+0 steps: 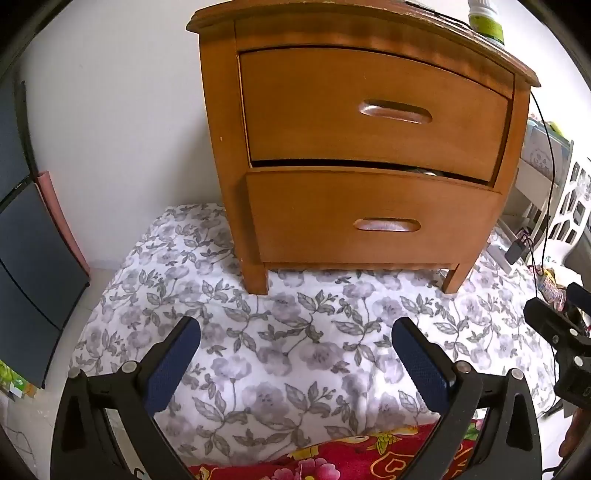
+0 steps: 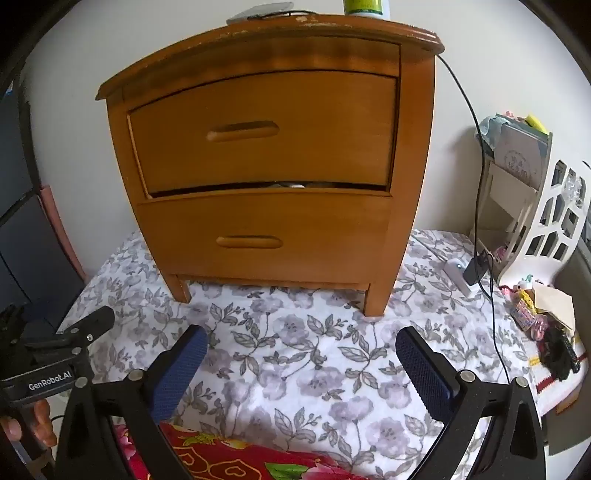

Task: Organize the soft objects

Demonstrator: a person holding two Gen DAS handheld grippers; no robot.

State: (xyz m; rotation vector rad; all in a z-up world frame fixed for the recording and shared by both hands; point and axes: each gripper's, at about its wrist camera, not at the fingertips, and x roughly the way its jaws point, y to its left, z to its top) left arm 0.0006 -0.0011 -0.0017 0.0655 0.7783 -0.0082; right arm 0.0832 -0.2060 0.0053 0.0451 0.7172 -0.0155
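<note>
A red floral cloth lies on the grey-flowered sheet at the near edge, partly under my fingers; it also shows in the right wrist view. A wooden two-drawer nightstand stands on the sheet straight ahead, its upper drawer slightly ajar, and shows in the right wrist view too. My left gripper is open and empty above the sheet. My right gripper is open and empty beside it, to the right.
Dark panels stand at the left. A white shelf unit, a black cable, a charger and snack packets sit at the right. A green bottle stands on the nightstand top.
</note>
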